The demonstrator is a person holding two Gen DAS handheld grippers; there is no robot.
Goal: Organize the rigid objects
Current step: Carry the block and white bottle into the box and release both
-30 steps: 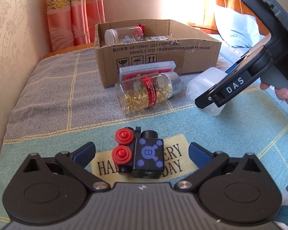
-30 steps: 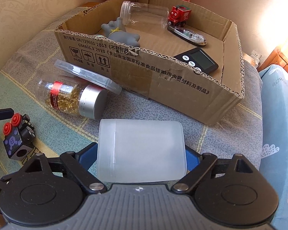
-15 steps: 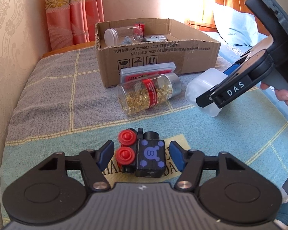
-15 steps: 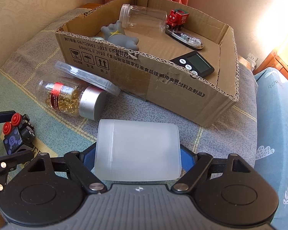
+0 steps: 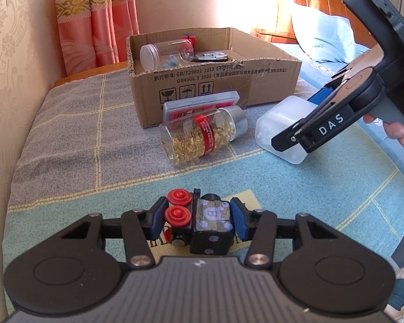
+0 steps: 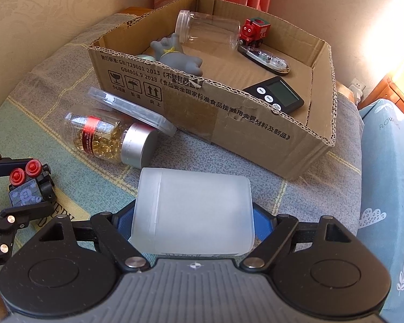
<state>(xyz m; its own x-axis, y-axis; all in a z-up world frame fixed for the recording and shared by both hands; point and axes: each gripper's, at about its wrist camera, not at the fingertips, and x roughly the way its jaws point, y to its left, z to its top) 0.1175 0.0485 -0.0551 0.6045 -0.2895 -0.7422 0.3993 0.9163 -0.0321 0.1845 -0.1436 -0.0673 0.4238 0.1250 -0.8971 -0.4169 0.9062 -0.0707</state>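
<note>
On a bed covered with a checked blanket, two hand-held grippers each grip an item. The left hand-held gripper point(image 5: 198, 219) has its blue pads pressed against the sides of a small black toy block with two red knobs point(image 5: 202, 222), which sits directly between the fingers on the blanket. The right hand-held gripper point(image 6: 192, 216) pinches a frosted white plastic container point(image 6: 194, 210), its long axis lying crosswise between the fingers. The open cardboard box point(image 6: 256, 123) lies straight ahead of the right one, closer to it than to the left (a jar of golden capsules point(image 5: 202, 136) and a flat clear case point(image 5: 202, 105) lie between the left gripper and the box). A second ago the left fingers were spread wide around the toy; now they have closed on it.
</note>
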